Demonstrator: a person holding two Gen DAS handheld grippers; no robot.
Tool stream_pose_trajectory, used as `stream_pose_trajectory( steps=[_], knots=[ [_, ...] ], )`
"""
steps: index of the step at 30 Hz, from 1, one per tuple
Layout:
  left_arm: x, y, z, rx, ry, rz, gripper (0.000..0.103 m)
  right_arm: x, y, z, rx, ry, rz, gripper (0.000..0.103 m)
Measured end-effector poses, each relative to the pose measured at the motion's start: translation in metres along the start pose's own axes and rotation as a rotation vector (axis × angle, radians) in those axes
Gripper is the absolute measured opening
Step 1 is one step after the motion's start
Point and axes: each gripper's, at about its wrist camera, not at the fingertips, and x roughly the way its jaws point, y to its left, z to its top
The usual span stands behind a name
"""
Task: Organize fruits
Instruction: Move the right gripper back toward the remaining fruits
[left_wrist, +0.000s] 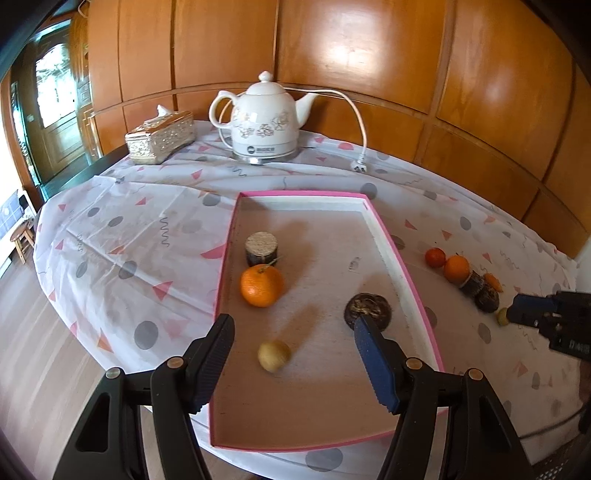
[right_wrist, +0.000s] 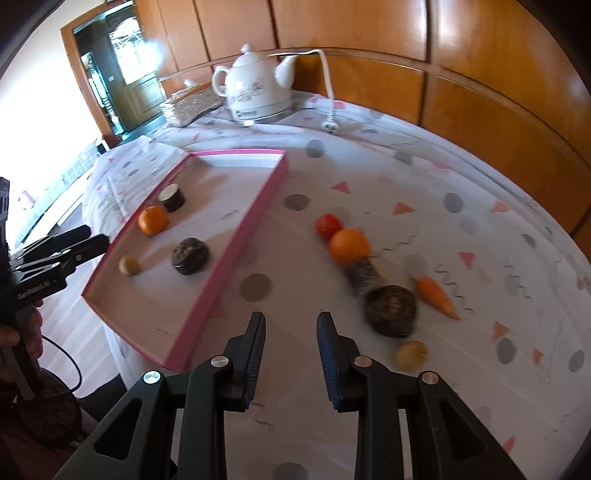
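Sitting in the shallow pink-rimmed cardboard tray (left_wrist: 413, 291) are four pieces: one orange mandarin (left_wrist: 261, 286), one yellowish ball (left_wrist: 274, 355) and two dark lumps, with six more lined up on the patterned tablecloth (right_wrist: 424, 177) to its right. Motion blur smears that row, though the small orange carrot (right_wrist: 435, 295) lies tip toward the table's near edge. The left gripper (left_wrist: 293, 332) hovers above the tray, jaws wide and empty, and the right gripper (right_wrist: 291, 326) hangs open over the cloth.

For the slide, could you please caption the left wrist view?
Open left gripper hovers over a pink-rimmed tray holding an orange and three other items.
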Motion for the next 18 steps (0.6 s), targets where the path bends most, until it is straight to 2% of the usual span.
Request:
stream_pose_trajectory(
  steps=[18],
  knots=[
    [0.006, -0.029, 0.0, 0.08, 0.029, -0.036, 0.068, -0.026, -0.082, -0.018, 0.082, 0.008, -0.173, 0.031]
  ],
)
